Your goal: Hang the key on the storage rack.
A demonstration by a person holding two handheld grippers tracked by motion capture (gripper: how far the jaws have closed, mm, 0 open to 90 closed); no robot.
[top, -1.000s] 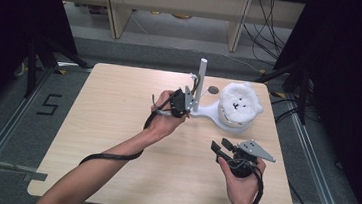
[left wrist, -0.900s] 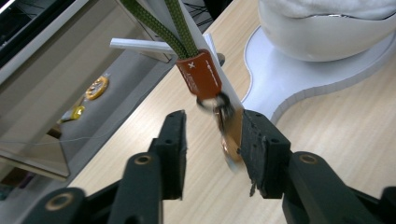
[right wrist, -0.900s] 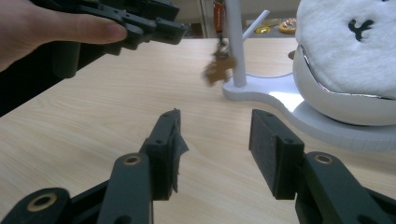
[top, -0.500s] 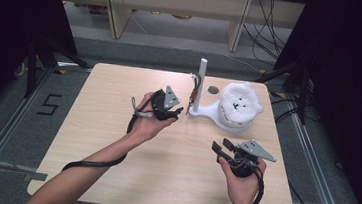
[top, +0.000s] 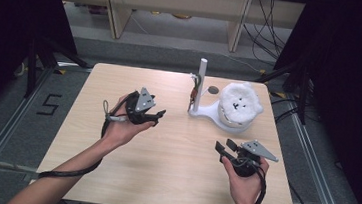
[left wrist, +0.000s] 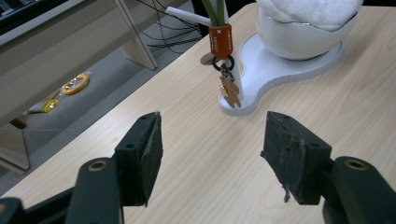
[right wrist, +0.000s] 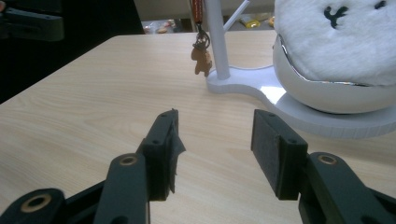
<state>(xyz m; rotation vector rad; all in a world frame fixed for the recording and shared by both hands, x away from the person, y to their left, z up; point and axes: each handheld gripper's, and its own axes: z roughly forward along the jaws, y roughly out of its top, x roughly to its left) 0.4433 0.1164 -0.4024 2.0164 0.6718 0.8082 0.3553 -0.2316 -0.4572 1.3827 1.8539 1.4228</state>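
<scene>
We see the left gripper (top: 153, 118) well apart from the keychain (left wrist: 228, 86) on the white stand (top: 208, 112), jaws just opened, empty — the right gripper (top: 225, 149) gapes too.

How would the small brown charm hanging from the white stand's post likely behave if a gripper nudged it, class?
The charm hangs on a ring below an orange tag, so it would probably swing freely rather than resist. It looks small and thin, so likely light. The stand has a broad flat base, so a gentle nudge seems unlikely to tip it.
</scene>
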